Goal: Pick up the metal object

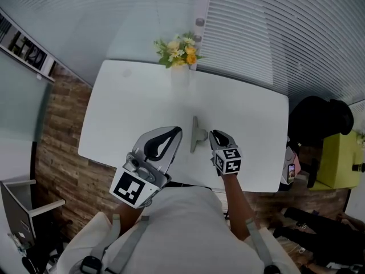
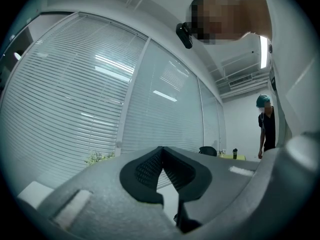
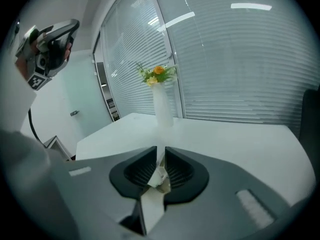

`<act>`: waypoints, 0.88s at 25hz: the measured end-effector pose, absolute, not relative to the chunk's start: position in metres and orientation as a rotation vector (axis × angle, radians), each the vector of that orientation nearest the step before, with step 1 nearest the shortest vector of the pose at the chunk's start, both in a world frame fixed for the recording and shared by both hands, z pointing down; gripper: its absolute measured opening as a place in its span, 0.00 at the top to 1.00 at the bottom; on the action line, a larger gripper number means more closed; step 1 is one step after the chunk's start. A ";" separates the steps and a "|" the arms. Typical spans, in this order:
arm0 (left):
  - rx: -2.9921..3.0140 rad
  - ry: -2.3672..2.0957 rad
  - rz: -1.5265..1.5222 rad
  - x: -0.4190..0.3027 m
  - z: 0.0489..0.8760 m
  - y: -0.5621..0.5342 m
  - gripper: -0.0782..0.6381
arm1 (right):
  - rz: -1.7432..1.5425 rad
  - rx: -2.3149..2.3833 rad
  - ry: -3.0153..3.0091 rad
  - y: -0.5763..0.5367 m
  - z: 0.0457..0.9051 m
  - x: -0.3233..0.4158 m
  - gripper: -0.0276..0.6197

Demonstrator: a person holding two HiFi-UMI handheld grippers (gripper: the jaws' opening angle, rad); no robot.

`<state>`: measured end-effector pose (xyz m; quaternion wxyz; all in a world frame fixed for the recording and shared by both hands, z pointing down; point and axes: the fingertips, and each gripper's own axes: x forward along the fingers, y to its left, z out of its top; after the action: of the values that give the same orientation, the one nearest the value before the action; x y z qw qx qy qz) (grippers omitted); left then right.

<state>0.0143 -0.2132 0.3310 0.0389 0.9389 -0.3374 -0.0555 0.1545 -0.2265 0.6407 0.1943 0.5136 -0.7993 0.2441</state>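
The grasp looks made: the right gripper (image 1: 212, 136) is clamped on the metal piece (image 1: 197, 135), on the person's side of the vase (image 1: 179, 76). The left gripper (image 1: 175, 132) is closed and empty. Next, probably a steady lift off the table (image 1: 125, 107)

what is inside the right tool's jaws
The metal object, a flat silvery strip, clamped by the right tool. Its near end is covered by the tool's body.
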 end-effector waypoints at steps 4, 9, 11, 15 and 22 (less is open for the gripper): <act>2.869 -1.045 -0.158 0.011 0.333 -0.214 0.89 | 0.785 1.438 -2.213 -0.230 0.667 0.157 0.87; 2.866 -1.054 -0.153 0.010 0.333 -0.213 0.89 | 0.885 1.433 -2.195 -0.232 0.688 0.158 0.86; 2.868 -1.058 -0.158 0.010 0.332 -0.214 0.89 | 0.927 1.424 -2.189 -0.232 0.696 0.157 0.86; 2.860 -1.062 -0.142 0.010 0.335 -0.214 0.89 | 1.027 1.429 -2.180 -0.233 0.711 0.157 0.85; 2.858 -1.080 -0.129 0.008 0.336 -0.217 0.89 | 1.139 1.428 -2.180 -0.234 0.724 0.155 0.85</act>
<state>0.0084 -0.2166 0.3364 0.0420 0.9338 -0.3529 -0.0422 0.1546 -0.2338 0.7244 0.1483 0.4965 -0.7580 0.3962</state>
